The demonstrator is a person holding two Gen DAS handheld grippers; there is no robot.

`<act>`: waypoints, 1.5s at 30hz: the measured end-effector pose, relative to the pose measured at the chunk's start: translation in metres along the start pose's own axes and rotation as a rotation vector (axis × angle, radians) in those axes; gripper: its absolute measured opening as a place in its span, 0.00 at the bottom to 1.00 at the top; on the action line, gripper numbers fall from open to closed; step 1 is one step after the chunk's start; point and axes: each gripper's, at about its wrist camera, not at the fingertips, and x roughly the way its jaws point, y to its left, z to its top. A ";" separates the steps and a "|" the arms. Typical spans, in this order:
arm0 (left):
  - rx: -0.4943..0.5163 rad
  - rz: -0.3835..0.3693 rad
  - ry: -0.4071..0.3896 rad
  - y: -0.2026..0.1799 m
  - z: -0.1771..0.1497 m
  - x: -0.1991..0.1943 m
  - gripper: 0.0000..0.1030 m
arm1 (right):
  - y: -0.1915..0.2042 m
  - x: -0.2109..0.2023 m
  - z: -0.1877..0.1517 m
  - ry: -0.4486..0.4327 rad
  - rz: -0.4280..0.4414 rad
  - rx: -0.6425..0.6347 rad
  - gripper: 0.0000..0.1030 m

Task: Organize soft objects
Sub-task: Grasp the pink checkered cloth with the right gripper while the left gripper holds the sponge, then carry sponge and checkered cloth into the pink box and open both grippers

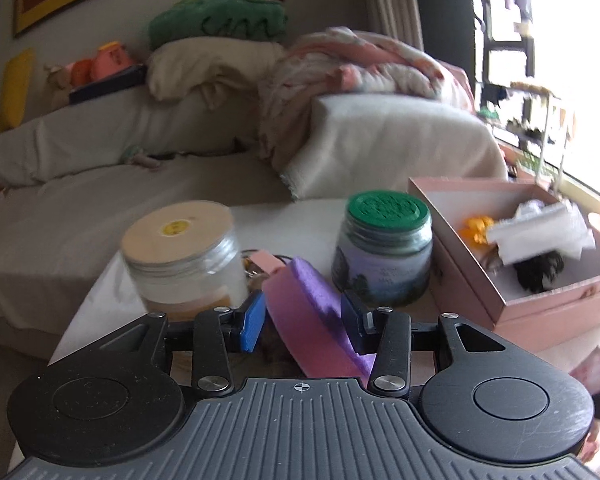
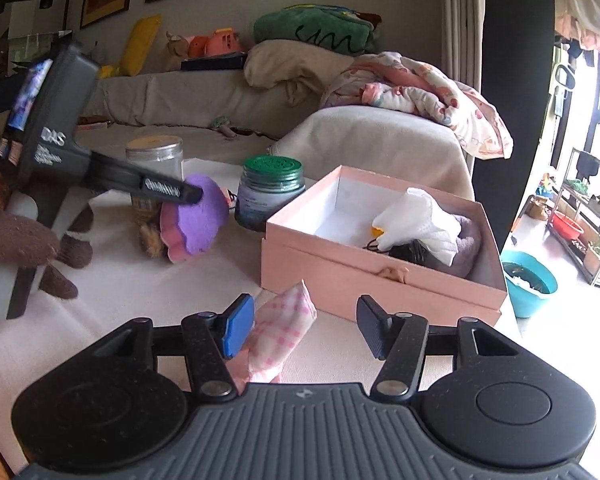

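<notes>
Left wrist view: plush flower grasped left of box

Left gripper point(image 1: 304, 322) clamps the pink-and-purple felt flower plush point(image 1: 308, 312), left of the open pink cardboard box point(image 1: 548, 312). Right gripper point(image 2: 306, 326) gapes around a pink checked fabric pouch point(image 2: 277, 340), before that box.

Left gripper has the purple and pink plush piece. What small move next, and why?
Probably carry it right, toward the open pink cardboard box. The left gripper is shut on the purple and pink plush piece, the box already holds soft items, and the green-lidded glass jar stands between, so lift over it first.
</notes>
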 end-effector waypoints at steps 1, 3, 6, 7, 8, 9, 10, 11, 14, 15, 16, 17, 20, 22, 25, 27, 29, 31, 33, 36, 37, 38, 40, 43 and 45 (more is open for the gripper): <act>-0.017 0.000 -0.004 0.004 0.000 -0.002 0.46 | 0.000 0.000 -0.001 0.005 0.001 0.002 0.55; -0.065 -0.034 0.008 0.011 0.000 -0.001 0.44 | -0.002 0.001 -0.004 0.016 0.015 0.015 0.56; -0.095 -0.086 0.036 0.011 0.003 0.007 0.47 | -0.004 0.005 -0.008 0.037 0.038 0.049 0.56; -0.088 -0.085 0.039 0.009 0.003 0.010 0.47 | -0.004 0.006 -0.009 0.045 0.041 0.059 0.56; -0.080 -0.078 0.043 0.007 0.004 0.013 0.47 | -0.004 0.007 -0.011 0.052 0.045 0.069 0.56; -0.073 -0.068 0.047 0.004 0.004 0.016 0.47 | -0.004 0.008 -0.012 0.057 0.048 0.074 0.56; -0.069 -0.063 0.051 0.003 0.005 0.019 0.48 | -0.003 0.008 -0.014 0.061 0.049 0.074 0.56; -0.065 -0.061 0.054 0.002 0.004 0.021 0.48 | -0.002 0.008 -0.015 0.065 0.048 0.073 0.56; -0.043 -0.062 0.052 -0.001 0.003 0.022 0.45 | -0.002 0.009 -0.018 0.076 0.047 0.081 0.56; -0.030 -0.067 0.047 -0.002 0.002 0.022 0.44 | -0.002 0.009 -0.018 0.079 0.048 0.086 0.56; -0.013 -0.073 0.040 -0.003 0.000 0.021 0.42 | -0.002 0.010 -0.018 0.080 0.049 0.091 0.56; 0.001 -0.089 0.034 -0.004 -0.001 0.019 0.42 | -0.002 0.010 -0.018 0.079 0.050 0.097 0.56; 0.048 -0.131 0.012 -0.005 -0.006 0.008 0.39 | -0.001 0.012 -0.013 0.079 0.051 0.103 0.56; 0.076 -0.176 0.001 -0.003 -0.008 -0.004 0.37 | 0.000 0.016 -0.009 0.085 0.043 0.109 0.54; 0.132 -0.223 -0.002 -0.002 -0.013 -0.026 0.37 | 0.002 0.020 -0.003 0.127 0.074 0.117 0.19; 0.163 -0.254 -0.002 -0.001 -0.017 -0.043 0.36 | 0.005 0.018 0.000 0.148 0.083 0.107 0.11; 0.198 -0.297 -0.008 -0.002 -0.021 -0.062 0.36 | 0.008 0.009 0.003 0.134 0.074 0.085 0.08; 0.205 -0.364 -0.005 -0.002 -0.024 -0.080 0.36 | 0.009 -0.004 0.009 0.119 0.071 0.059 0.08; 0.191 -0.460 0.011 -0.002 -0.022 -0.094 0.36 | 0.007 -0.022 0.018 0.091 0.062 0.032 0.07; 0.198 -0.564 -0.019 -0.007 -0.011 -0.113 0.37 | -0.003 -0.055 0.036 0.008 0.009 0.000 0.07; 0.200 -0.587 -0.044 -0.010 -0.005 -0.117 0.37 | -0.008 -0.067 0.042 -0.025 -0.014 -0.001 0.07; 0.198 -0.611 -0.068 -0.012 0.003 -0.120 0.37 | -0.015 -0.082 0.050 -0.067 -0.037 0.007 0.07; 0.170 -0.656 -0.100 -0.017 0.024 -0.120 0.37 | -0.026 -0.108 0.061 -0.145 -0.067 0.030 0.07; 0.099 -0.715 -0.124 -0.028 0.060 -0.103 0.37 | -0.041 -0.140 0.072 -0.250 -0.111 0.056 0.07; 0.051 -0.731 -0.137 -0.039 0.085 -0.080 0.37 | -0.049 -0.150 0.074 -0.293 -0.152 0.064 0.07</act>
